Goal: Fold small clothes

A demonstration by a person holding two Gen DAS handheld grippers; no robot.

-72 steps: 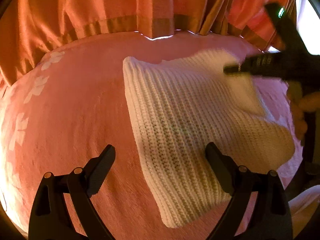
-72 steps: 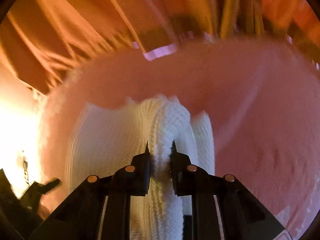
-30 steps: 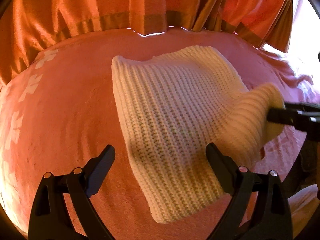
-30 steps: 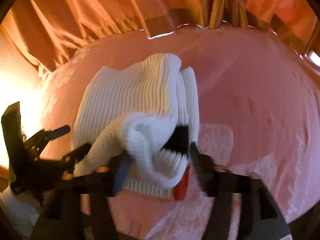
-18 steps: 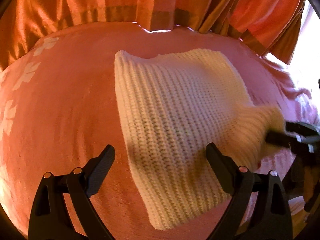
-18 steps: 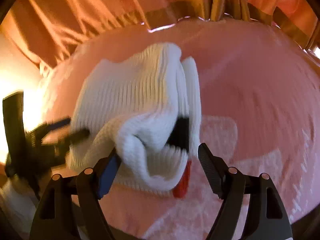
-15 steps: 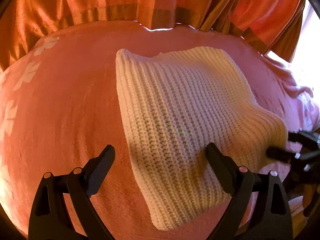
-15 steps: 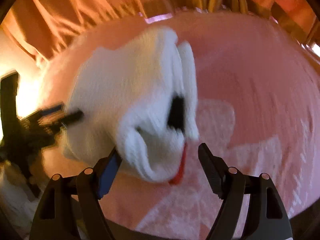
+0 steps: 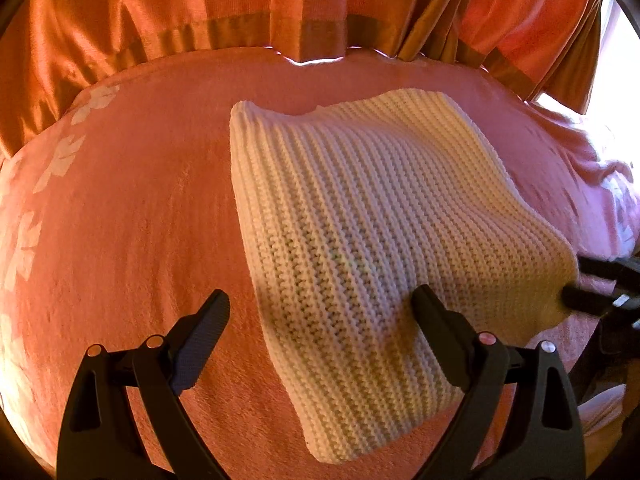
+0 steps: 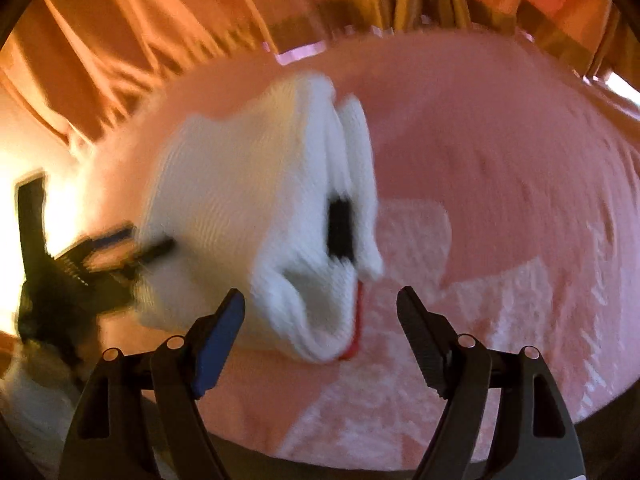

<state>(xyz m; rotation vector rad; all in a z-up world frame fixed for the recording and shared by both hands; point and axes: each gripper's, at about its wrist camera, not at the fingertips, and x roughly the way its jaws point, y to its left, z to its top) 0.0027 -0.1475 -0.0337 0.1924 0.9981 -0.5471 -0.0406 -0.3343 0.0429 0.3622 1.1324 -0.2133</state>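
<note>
A cream ribbed knit garment [image 9: 360,216] lies folded flat on the pink bedspread [image 9: 132,220]. My left gripper [image 9: 320,312] is open and empty, its right finger over the knit's near part, its left finger over bare bedspread. The right gripper's fingertips [image 9: 588,300] show at the knit's right corner. In the blurred right wrist view the knit [image 10: 256,216] lies bunched with a dark opening and a red tag at its near end. My right gripper [image 10: 320,308] is open, fingers either side of that end, holding nothing. The left gripper [image 10: 100,256] shows at the knit's left.
Orange satin curtains [image 9: 240,4] hang behind the bed. The bedspread has white leaf prints on its left side [image 9: 60,156] and large pale patches [image 10: 500,292] to the right of the knit. Bright window light comes from the far right [image 9: 616,40].
My right gripper carried a fold of the knit toward the near right, opened and let it go, then drew back a little. The knit now lies flatter. My left gripper stayed open.
</note>
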